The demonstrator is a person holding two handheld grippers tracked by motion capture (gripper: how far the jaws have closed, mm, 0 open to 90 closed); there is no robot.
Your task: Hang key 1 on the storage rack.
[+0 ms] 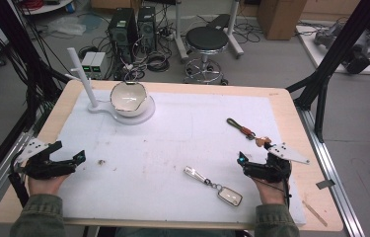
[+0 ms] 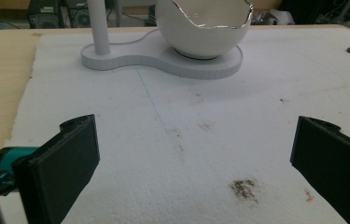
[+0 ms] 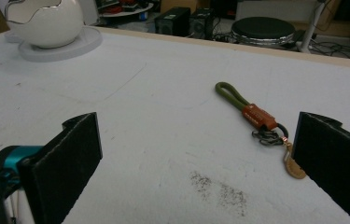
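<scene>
A white foam mat (image 1: 172,148) covers the table, with an egg-shaped bowl on its stand (image 1: 128,100) at upper left of the high view. Both tools rest low in the frame, jaws spread wide and empty — left gripper (image 1: 69,159) bottom left, right gripper (image 1: 244,163) bottom right. The olive-and-orange key strap (image 3: 252,113) lies just ahead of the right gripper, its long axis running diagonally from upper left to lower right — the nearer hand by far. A silver key fob (image 1: 213,185) sits bottom centre.
</scene>
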